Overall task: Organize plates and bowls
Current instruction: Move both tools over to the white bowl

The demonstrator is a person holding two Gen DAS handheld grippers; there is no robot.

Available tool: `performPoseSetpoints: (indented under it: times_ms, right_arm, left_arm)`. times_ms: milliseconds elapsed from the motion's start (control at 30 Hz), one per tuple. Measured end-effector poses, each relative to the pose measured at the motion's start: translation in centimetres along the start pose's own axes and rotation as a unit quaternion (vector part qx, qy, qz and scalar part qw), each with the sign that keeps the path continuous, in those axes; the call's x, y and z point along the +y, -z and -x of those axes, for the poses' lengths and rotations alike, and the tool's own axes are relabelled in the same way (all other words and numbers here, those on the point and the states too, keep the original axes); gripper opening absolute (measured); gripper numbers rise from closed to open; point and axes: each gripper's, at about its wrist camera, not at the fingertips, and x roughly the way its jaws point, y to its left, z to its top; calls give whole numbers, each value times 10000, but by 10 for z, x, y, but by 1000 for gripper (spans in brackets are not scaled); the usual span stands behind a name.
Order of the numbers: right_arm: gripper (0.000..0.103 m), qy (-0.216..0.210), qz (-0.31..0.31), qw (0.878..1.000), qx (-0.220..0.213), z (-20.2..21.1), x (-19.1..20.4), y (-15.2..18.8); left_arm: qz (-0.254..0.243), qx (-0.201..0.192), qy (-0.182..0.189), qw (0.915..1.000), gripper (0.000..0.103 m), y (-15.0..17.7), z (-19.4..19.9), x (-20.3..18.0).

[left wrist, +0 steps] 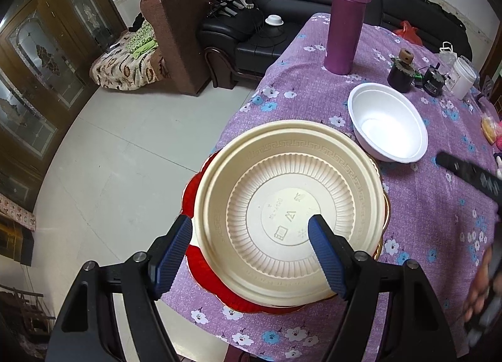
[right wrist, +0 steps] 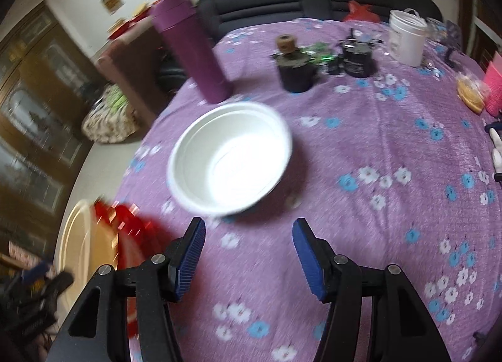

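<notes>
A cream plastic bowl [left wrist: 288, 214] sits on a red plate [left wrist: 200, 255] at the table's near left edge. My left gripper [left wrist: 251, 233] is open, its fingers straddling the bowl's near rim, one outside and one inside. A white foam bowl [left wrist: 387, 122] stands on the cloth behind it. In the right wrist view the white foam bowl [right wrist: 230, 155] lies just ahead of my right gripper [right wrist: 249, 236], which is open and empty above the cloth. The cream bowl [right wrist: 80, 236] and red plate [right wrist: 131, 227] show blurred at the left.
A purple flask [left wrist: 345, 23] stands behind the bowls. Dark jars [right wrist: 296, 71], a white tub [right wrist: 406, 37] and small clutter sit at the table's far side. The purple flowered tablecloth [right wrist: 360, 220] covers the table. Sofas and floor lie to the left.
</notes>
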Motion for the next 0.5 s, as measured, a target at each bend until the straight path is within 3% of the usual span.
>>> performPoseSetpoints:
  times_ms: [267,300,333,367,500]
  right_arm:
    - [63,-162,-521,9973,483,-59,-9,-36]
    - [54,-172,-541,9968,569,-66,-7,-37]
    - [31,-187,-586,9962,615,-70,-7,-37]
    - [22,-217,-713,9946,728,-77,-10,-37]
    - [12,-379,-1020,9904,851,-74,-24,-32]
  left_arm:
    - [-50,-50,24,10000,76,2,7,1]
    - [-62,-65,26,10000,76,2,9,0]
    - [-78,-84,34,9999,76,2,11,0]
    - [-91,-98,47,9999,76,3,12,-1]
    - [-137,-170,125,9997,76,1,18,-4]
